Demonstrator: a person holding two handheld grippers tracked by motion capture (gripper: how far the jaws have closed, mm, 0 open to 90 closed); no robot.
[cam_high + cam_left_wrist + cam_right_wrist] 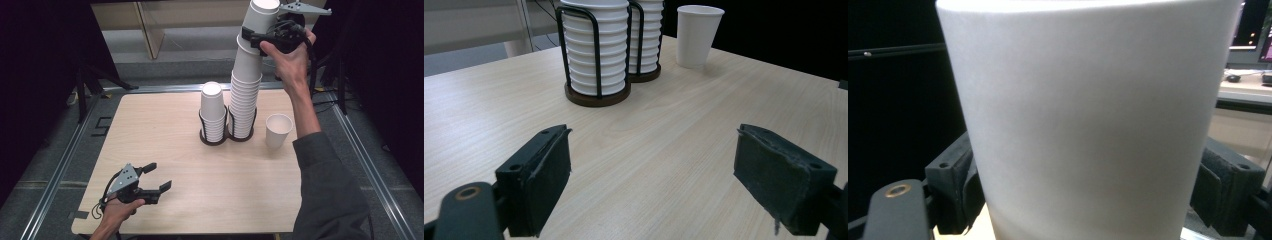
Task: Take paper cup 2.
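Observation:
A tall stack of white paper cups (245,95) rises from a black wire holder (241,134) at the back of the wooden table (160,130). My right gripper (257,37) is up at the top of the stack, shut on the uppermost cup (263,14). That cup (1088,115) sits between its jaws in the right gripper view, one pad on each side. A shorter stack (213,112) stands in a second holder to the left. My left gripper (159,176) rests near the front left edge, open and holding nothing (651,180).
A single white cup (278,129) stands upright right of the holders, also seen as the lone cup (696,35) beyond the two stacks (596,55). Metal rails (360,155) run along the table's sides. A person's sleeve (330,185) reaches over the right front.

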